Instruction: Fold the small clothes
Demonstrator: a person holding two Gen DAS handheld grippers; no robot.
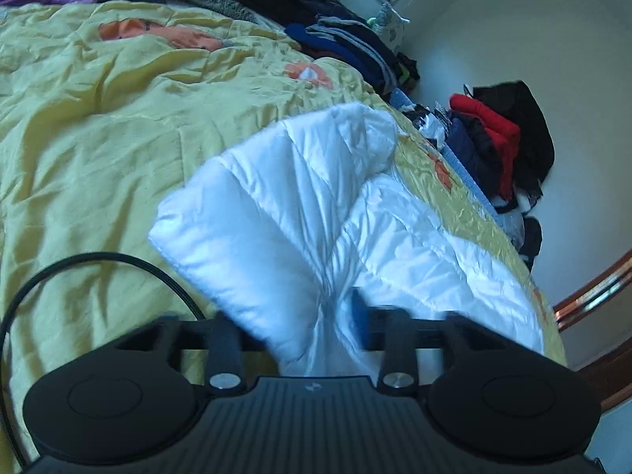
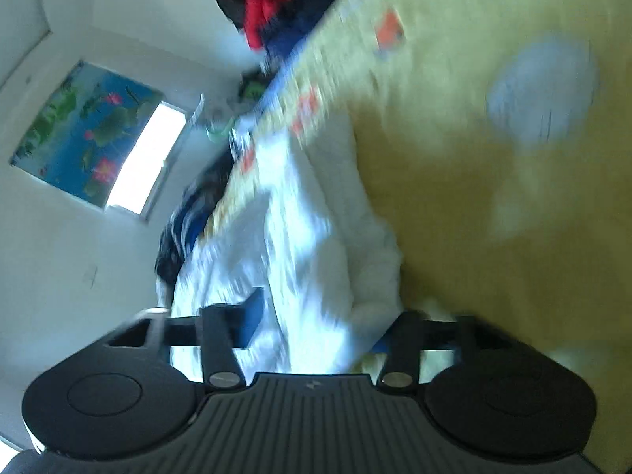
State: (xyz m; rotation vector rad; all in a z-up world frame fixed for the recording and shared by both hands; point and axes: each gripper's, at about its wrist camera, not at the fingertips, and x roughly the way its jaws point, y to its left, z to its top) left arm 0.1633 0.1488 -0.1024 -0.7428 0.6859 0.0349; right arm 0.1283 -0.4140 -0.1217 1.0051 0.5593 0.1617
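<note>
Padded white garment lies on the yellow quilt near its right edge, bunched into the left gripper, apparently clamped. Right gripper stands wide around cloth. Slick fabric could slip, spoiling the fold.

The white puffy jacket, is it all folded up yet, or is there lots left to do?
Not yet. Nothing looks finished: the white puffy jacket is still rumpled on the yellow bedspread. In hand: the left gripper pinches it where the fabric bunches, one padded part lifted. The right gripper has jacket between its fingers, but blur hides any grip. Folding flat remains.
</note>
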